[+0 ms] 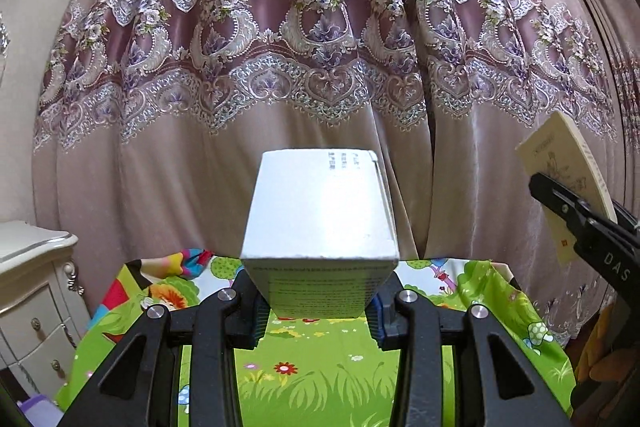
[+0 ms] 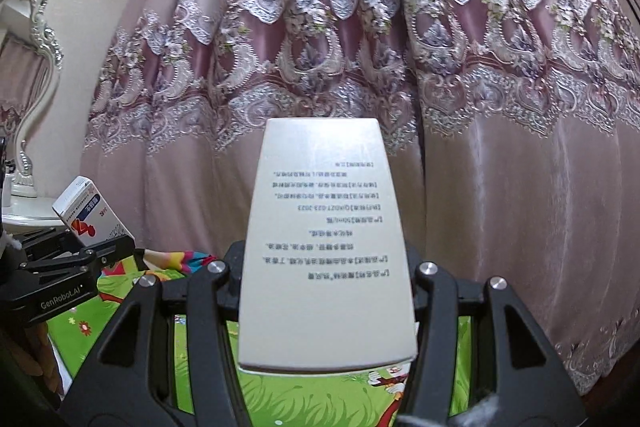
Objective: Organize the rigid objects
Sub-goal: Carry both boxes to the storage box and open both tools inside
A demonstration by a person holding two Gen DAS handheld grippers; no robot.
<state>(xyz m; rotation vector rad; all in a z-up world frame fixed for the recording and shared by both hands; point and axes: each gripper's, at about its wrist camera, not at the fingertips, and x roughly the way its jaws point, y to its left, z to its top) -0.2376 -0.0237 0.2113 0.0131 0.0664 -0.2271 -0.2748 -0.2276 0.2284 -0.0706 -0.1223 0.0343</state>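
We've got both tools clamped on boxes, held up over the cartoon mat (image 1: 320, 379): left tool (image 1: 318, 311) pinching the white box (image 1: 320, 211), right tool (image 2: 326, 291) gripping the cream box (image 2: 326, 239). Each sticks out far, so either could pivot and slip.

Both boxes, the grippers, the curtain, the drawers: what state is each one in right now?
White box: clamped, held up off the mat.
Cream box: clamped, raised, print upside down.
Left gripper: shut on white box.
Right gripper: shut on cream box.
Curtain: drawn closed.
Dresser drawers: closed.
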